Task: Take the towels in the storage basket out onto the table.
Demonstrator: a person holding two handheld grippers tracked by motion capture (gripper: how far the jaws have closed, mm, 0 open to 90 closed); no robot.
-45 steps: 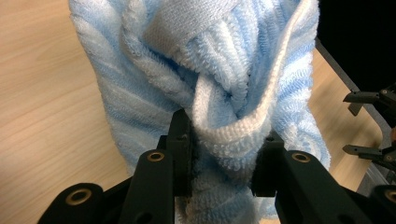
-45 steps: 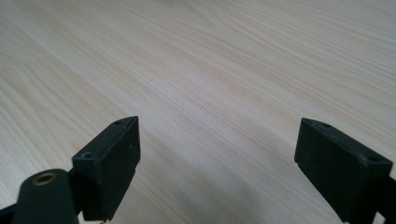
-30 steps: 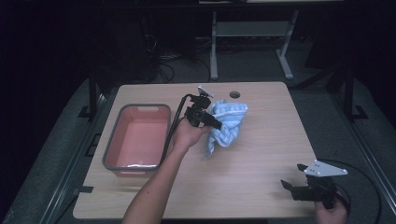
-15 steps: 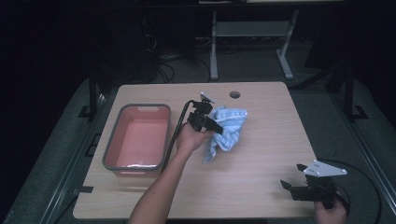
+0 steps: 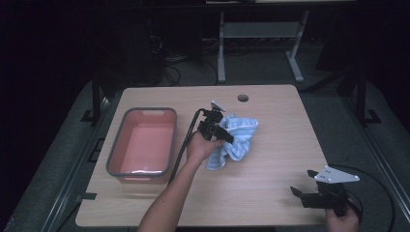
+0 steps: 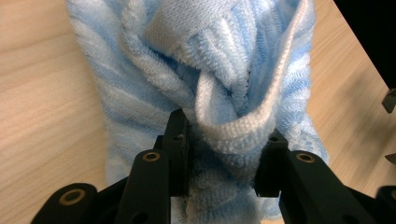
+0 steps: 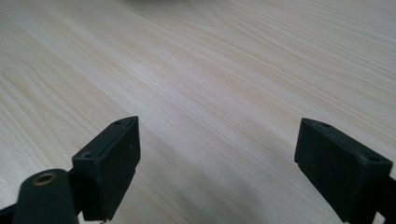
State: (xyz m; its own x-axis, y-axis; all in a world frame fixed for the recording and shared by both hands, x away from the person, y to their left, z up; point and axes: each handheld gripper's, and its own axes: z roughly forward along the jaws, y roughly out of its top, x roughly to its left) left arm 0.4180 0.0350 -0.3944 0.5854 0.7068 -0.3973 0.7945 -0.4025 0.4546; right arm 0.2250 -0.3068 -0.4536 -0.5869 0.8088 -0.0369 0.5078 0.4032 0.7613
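Your left gripper [image 5: 227, 138] clamps the blue striped towel [image 5: 237, 140] at frame center, right of the pink tub [image 5: 143, 143]. Your right gripper [image 5: 297, 192], lower right, jaws wide apart over bare table [image 5: 270, 174].

Tub [image 5: 141, 144] on left part of table [image 5: 270, 174]. Towel [image 5: 237, 140] just right of tub, near table centre, bunched, resting on tabletop. Left gripper [image 5: 217, 131] at towel's left edge, between tub and towel, a fold of towel between its jaws. Cable hole [image 5: 242, 98] at far edge, behind towel. Right gripper [image 5: 302, 195] at near right corner, well apart from towel, over bare tabletop.
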